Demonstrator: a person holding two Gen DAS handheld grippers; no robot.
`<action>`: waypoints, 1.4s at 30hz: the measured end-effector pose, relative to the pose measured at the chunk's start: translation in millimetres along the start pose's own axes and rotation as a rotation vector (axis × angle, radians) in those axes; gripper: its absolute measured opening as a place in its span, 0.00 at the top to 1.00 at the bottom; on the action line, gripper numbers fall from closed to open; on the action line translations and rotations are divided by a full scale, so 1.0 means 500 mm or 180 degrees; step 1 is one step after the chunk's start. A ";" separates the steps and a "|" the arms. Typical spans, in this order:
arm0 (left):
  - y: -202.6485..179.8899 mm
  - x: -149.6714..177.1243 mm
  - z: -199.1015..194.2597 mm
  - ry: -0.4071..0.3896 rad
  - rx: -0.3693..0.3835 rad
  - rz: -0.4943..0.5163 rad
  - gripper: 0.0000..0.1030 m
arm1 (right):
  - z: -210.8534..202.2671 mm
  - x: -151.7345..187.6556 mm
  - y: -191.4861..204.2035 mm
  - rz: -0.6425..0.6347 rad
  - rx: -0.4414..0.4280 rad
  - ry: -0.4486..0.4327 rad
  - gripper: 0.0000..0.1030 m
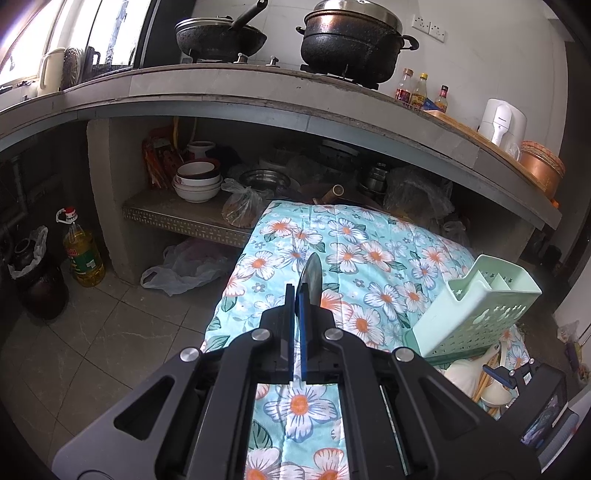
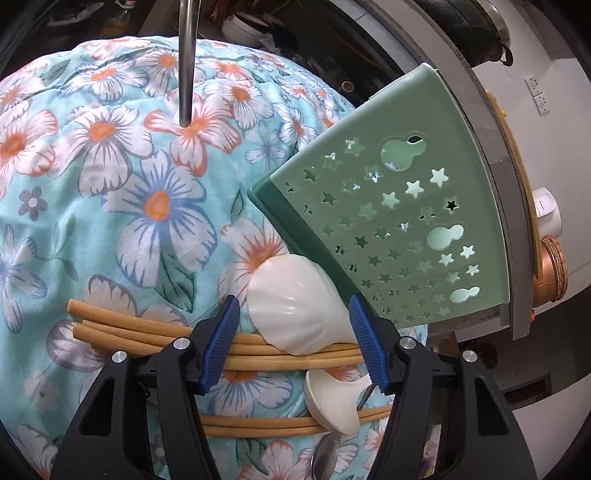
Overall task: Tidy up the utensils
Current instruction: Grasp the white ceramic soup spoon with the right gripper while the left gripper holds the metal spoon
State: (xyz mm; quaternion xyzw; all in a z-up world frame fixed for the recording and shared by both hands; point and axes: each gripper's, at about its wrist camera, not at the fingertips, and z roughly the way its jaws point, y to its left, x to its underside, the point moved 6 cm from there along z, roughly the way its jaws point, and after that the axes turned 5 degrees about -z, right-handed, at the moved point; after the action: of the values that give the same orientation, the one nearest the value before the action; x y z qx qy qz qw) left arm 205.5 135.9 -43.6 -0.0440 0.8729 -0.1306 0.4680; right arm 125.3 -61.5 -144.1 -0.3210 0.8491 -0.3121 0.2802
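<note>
The left gripper (image 1: 298, 295) is clamped on a metal spoon (image 1: 311, 275), whose bowl sticks up edge-on from between the closed fingers. In the right wrist view the same spoon's handle (image 2: 187, 62) hangs down from the top edge, its tip over the floral cloth (image 2: 110, 192).

The right gripper (image 2: 295, 343) has its blue-padded fingers (image 2: 218, 347) spread wide, with nothing held. Between and under them lies a pile of utensils on the cloth: a white scoop (image 2: 295, 306) whose rounded back faces up, bamboo chopsticks (image 2: 147, 332) running crosswise beneath it, and a white soup spoon (image 2: 332, 402) nearer the camera, resting on two more chopsticks. Part of another metal spoon shows at the bottom edge.

Just beyond the scoop, and touching it, a green holder (image 2: 399, 206) lies tilted on its side, its star-punched wall facing up. In the left wrist view the holder (image 1: 476, 317) shows its open top with dividers inside, resting at the right edge of the cloth, above the utensil pile and the right gripper (image 1: 517, 376).

Behind the cloth stands a counter (image 1: 258, 92) with a wok (image 1: 221, 35) and a pot (image 1: 351, 40) on top, and stacked bowls (image 1: 197, 181) on the shelf below.
</note>
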 end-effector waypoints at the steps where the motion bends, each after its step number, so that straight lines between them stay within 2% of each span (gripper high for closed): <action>1: 0.001 0.000 0.000 0.0000 0.0000 -0.0007 0.99 | 0.003 -0.002 0.001 0.0005 0.0004 0.0017 0.41; 7: 0.005 0.001 -0.002 -0.0016 0.0002 -0.0033 0.99 | 0.025 -0.019 -0.007 0.0031 0.0055 0.0066 0.41; 18: 0.007 0.003 -0.005 -0.0012 0.0039 -0.0053 0.99 | 0.006 -0.018 -0.049 -0.0034 0.0751 -0.0063 0.41; 23: 0.007 0.000 -0.005 -0.0030 0.0037 -0.0071 0.99 | 0.020 0.003 -0.058 -0.0081 0.0805 0.0021 0.41; 26: 0.008 -0.001 -0.005 -0.0016 0.0039 -0.0074 0.99 | 0.036 0.010 -0.056 -0.0116 0.0823 0.0100 0.50; 30: 0.010 -0.001 -0.006 -0.0007 0.0040 -0.0078 0.99 | 0.040 0.020 -0.059 -0.0137 0.0880 0.0138 0.55; 42: 0.009 0.000 -0.006 -0.0004 0.0042 -0.0070 0.99 | 0.068 0.044 -0.060 -0.0231 0.1006 0.0236 0.62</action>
State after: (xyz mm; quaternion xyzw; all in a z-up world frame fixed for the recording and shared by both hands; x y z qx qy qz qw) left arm 203.2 140.7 -43.0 -0.0505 0.8713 -0.1415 0.4673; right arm 145.6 -107.2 -150.8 -0.2917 0.7870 -0.4633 0.2842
